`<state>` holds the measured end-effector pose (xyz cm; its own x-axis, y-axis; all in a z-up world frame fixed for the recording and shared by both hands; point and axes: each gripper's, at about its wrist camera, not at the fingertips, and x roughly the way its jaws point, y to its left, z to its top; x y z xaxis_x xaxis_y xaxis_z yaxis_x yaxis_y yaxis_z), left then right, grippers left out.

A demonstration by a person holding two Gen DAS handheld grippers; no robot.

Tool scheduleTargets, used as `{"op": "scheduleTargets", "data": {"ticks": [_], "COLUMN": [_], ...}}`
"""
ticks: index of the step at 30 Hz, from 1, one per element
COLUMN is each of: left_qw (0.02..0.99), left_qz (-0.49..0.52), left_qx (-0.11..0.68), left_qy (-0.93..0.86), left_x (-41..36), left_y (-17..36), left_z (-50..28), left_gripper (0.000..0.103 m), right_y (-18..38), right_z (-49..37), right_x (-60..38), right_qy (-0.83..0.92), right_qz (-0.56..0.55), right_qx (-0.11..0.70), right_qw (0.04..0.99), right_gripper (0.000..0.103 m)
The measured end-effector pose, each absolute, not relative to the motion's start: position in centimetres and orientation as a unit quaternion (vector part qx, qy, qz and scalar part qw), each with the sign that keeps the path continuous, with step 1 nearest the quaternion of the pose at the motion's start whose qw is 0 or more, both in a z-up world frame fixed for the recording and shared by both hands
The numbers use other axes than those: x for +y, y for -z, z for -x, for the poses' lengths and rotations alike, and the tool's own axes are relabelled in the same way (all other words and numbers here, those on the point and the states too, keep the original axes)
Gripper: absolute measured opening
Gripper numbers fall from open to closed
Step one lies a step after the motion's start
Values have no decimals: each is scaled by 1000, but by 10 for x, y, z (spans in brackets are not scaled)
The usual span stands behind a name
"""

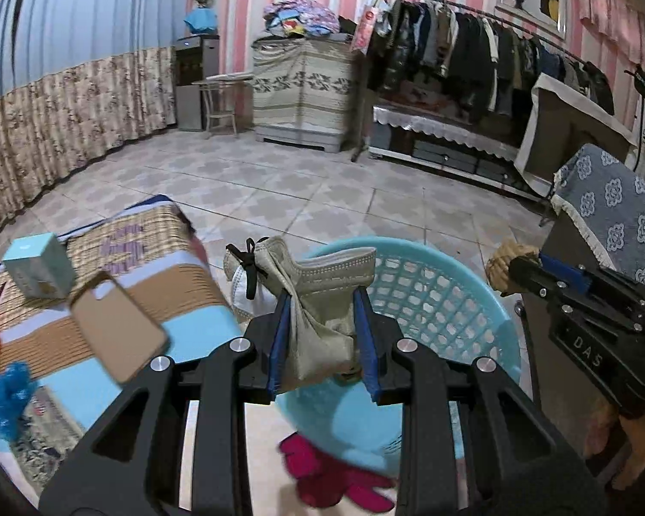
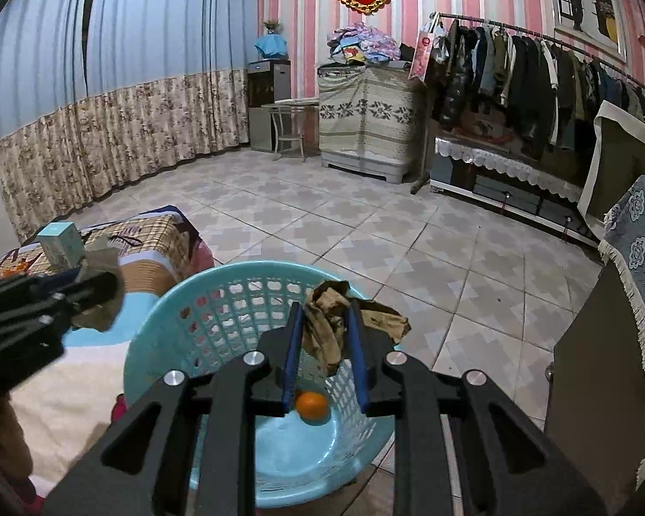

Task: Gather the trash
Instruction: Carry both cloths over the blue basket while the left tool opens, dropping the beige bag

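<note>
Turquoise basket (image 2: pixel 159 344): one orange (image 2: pixel 311 405); left gripper (image 1: pixel 324 335) clamps mask (image 1: pixel 318 296), right gripper (image 2: pixel 324 354) brown wrapper (image 2: pixel 331 322).

Clothes rack (image 2: pixel 537 69) against striped wall; phone case (image 1: pixel 116 327) near teal box (image 1: pixel 38 264).

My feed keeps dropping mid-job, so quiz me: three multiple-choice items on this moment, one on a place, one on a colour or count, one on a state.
1. Where does the orange lie?
A. on the bed
B. in the basket
C. on the floor tiles

2. What colour is the basket?
A. light blue
B. red
C. white

3. What does the left gripper hold?
A. nothing, jaws wide apart
B. the phone case
C. a beige face mask

Answers:
1 B, the orange rests on the basket's bottom in the right wrist view.
2 A, its rim and lattice wall are pale blue in both views.
3 C, the mask sits pinched between its jaws, above the basket.
</note>
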<state>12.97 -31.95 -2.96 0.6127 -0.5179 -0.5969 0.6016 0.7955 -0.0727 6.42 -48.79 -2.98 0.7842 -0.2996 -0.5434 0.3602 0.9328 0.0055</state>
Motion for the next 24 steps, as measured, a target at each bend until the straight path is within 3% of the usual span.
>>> {"op": "scheduleTargets", "data": {"ticks": [4,12,24], "left_qw": [893,888,889], "left_qz": [-84,-89,-76], "left_qx": [310,321,321], "left_qy": [315,317,317], "left_x": [-338,-348,-341], "left_y": [40,48,39], "left_z": [-136,-150,-154], "left_gripper": [27,30,59], "right_y": [38,42,42], "right_z": [-75,-88,-89], "right_x": [-489,-491,-496], "right_qy": [168,151,150], "right_qz": [-55,-70,-73], "right_qx": [284,289,291], "right_qw": [942,943,942], "right_gripper": [11,11,11]}}
